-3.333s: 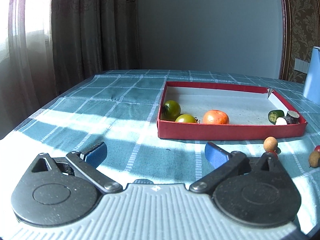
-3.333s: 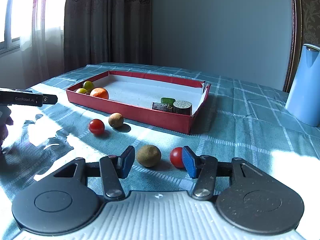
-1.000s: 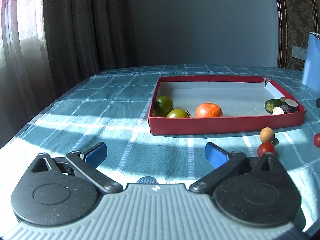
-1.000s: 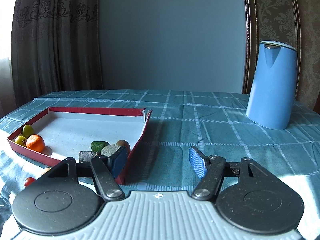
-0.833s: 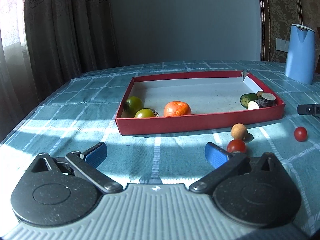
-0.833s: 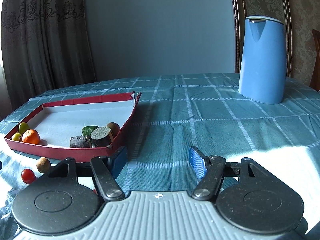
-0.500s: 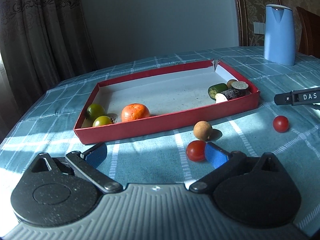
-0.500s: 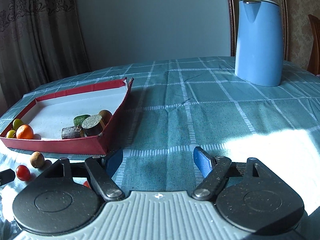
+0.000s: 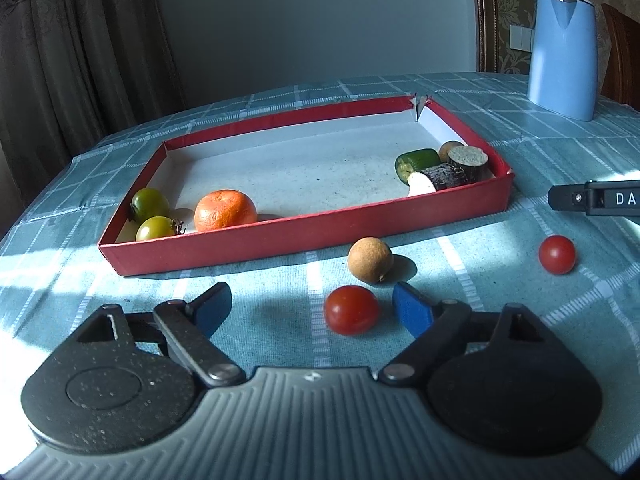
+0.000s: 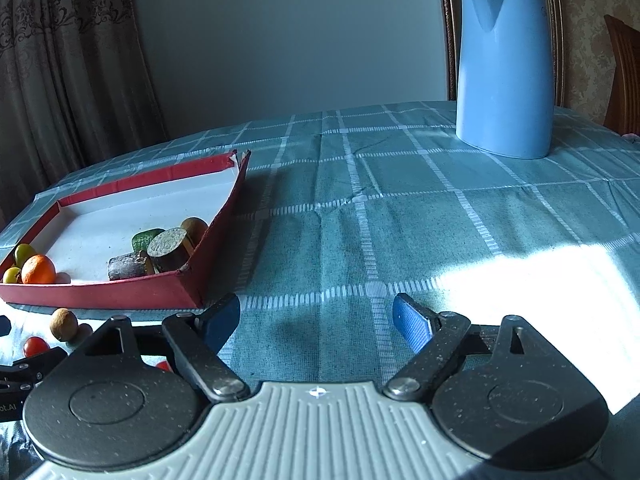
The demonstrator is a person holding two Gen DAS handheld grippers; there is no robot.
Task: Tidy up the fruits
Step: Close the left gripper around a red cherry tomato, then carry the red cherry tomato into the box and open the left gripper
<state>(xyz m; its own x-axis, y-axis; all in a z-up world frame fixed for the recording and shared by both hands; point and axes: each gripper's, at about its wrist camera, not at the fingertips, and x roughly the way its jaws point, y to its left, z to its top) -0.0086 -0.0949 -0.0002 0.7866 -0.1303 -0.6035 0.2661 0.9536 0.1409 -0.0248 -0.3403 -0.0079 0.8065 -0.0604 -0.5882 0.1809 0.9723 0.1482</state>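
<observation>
1. Low over a checked tablecloth [image 9: 280, 344], the left gripper [image 9: 312, 306] has its blue fingers [image 9: 412, 314] spread; the jaws have just been closing, and a red tomato [image 9: 351, 309] lies between them, nearer the right-hand pad, touched by neither.
2. Just beyond, at 1 o'clock from that tomato, sits a tan round fruit [image 9: 370, 260]; a second tomato [image 9: 557, 254] lies well apart at 3 o'clock.
3. Behind them a red tray [image 9: 304, 236] holds two green tomatoes [image 9: 150, 204] and an orange [image 9: 225, 210] in its near left corner.
4. Crowded in the tray's near right corner are a green piece [image 9: 416, 159], dark cut stubs [image 9: 468, 160] and a brown fruit [image 9: 450, 150].
5. At 3 o'clock in the left view, the tip of the right gripper [image 10: 316, 318] pokes in; its own camera shows its fingers spread over bare cloth, jaws just opening, nothing between them.
6. A blue kettle [image 10: 506, 68] stands upright at 1 o'clock in the right view, well beyond the tray.
</observation>
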